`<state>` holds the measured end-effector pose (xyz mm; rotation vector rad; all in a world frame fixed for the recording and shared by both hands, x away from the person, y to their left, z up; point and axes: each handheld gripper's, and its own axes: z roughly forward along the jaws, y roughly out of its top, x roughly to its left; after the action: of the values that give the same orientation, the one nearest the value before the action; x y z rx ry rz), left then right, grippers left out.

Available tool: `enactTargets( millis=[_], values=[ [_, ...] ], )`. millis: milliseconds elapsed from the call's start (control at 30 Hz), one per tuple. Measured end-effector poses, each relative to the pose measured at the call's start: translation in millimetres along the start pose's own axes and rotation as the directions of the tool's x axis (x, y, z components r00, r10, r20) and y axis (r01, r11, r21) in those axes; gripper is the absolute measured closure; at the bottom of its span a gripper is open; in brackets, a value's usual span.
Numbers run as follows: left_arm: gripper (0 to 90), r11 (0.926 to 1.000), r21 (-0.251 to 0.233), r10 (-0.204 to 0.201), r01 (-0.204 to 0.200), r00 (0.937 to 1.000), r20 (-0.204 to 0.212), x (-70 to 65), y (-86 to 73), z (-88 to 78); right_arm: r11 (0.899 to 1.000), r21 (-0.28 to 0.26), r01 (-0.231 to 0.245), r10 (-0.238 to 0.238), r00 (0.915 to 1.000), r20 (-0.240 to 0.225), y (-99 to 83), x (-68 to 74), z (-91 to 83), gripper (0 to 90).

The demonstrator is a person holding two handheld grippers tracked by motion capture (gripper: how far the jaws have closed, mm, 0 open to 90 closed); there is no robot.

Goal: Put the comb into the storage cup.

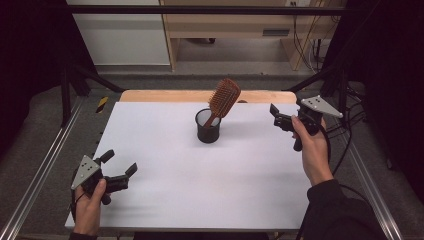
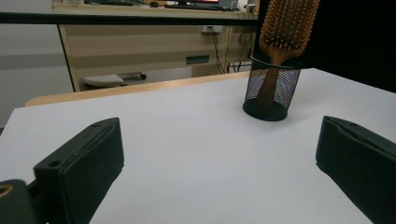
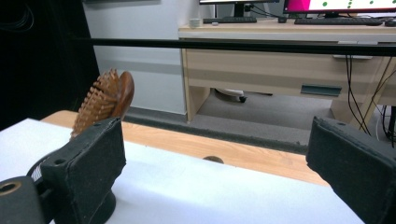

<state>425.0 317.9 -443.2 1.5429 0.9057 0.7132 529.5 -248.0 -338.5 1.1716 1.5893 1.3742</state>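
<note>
A wooden paddle hairbrush (image 1: 223, 100) stands handle-down in a black mesh cup (image 1: 207, 127) near the middle of the white bench (image 1: 165, 190), toward its far edge. The brush leans to the right, its bristled head well above the rim, and the handle reaches the cup's floor, as the left gripper view shows through the mesh (image 2: 272, 88).

The brush looks stiff and light, solid wood with a smooth finish that could slide a little under hard pads. I would take it by the neck or the lower head just above the rim, pinching across the flat faces rather than the bristles, which would give and let it twist. Pulled sideways, it would likely drag or tip the cup, since thin wire mesh weighs next to nothing; a straight lift along the lean seems safer, perhaps with the other tongs steadying the cup.

The cup holds just this 1 brush; nothing else shows inside.

The left tongs (image 1: 120, 167) hover low over the near left corner, spread wide and holding nothing. The right tongs (image 1: 278, 117) sit to the right of the cup, near but apart from it, also spread and empty; in the right gripper view the brush head (image 3: 105, 105) rises just behind 1 pad.
</note>
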Motion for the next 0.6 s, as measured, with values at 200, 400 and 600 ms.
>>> enactTargets(
  millis=[200, 400, 600],
  values=[
    [1.3, 1.0, 0.0, 0.001, -0.001, 1.0, -0.001, 0.1, -0.1, -0.4, 0.999, 0.023, 0.023, -0.023, 0.9997, -0.011, -13.8, -1.7, -9.8, 3.8],
    [1.3, 1.0, -0.002, 0.001, -0.001, 1.0, -0.003, 0.3, -0.1, -0.8, 0.999, 0.028, 0.025, -0.025, 0.9993, -0.029, -23.9, -2.0, -20.2, 3.2],
    [1.3, 1.0, -0.007, 0.001, -0.001, 1.0, -0.005, 0.3, -0.2, -1.1, 0.999, 0.037, 0.025, -0.023, 0.9989, -0.04, -32.9, -2.4, -30.5, 3.0]
  ],
)
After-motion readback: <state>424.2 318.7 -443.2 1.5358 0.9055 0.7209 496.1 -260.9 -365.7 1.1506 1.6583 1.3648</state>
